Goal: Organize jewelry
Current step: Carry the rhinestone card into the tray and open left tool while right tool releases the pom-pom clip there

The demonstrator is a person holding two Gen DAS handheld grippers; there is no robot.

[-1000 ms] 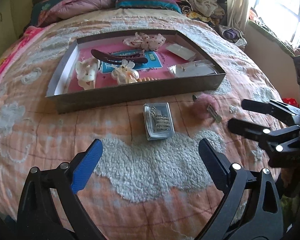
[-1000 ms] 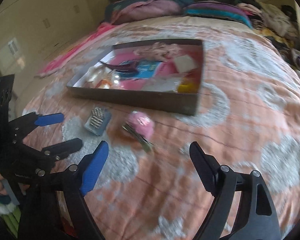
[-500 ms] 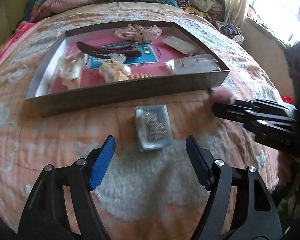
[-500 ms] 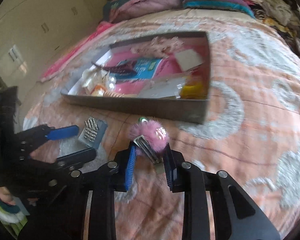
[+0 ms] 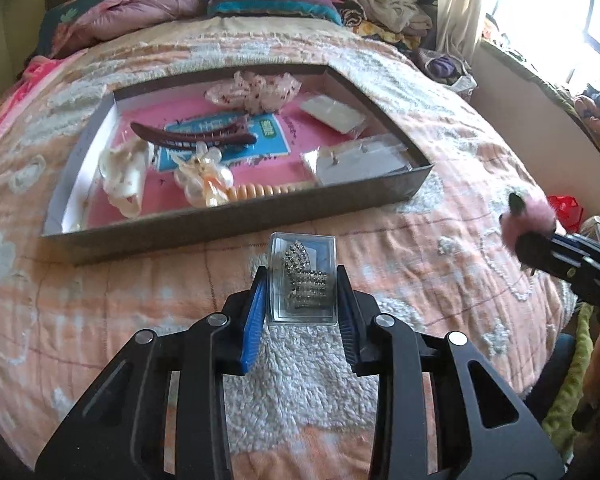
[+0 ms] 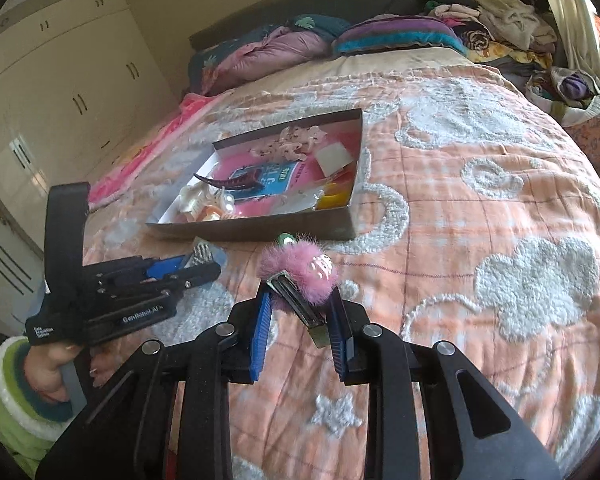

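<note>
Two close wrist views angled down, sharing the tray (image 5: 228, 220), bed (image 6: 480, 184)

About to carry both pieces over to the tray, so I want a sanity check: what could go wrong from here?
1. The left gripper pinches the clear brooch case by its smooth sides near one end; it may tip or slip when lifted.
2. The right gripper holds the pink fluffy clip skewed, partly by fur; it could twist loose.
3. The tray is already crowded, and its near wall could catch either piece.

Bright daylight from blown-out window (image 5: 596, 20), fisheye-warped edges, slight blur
</note>
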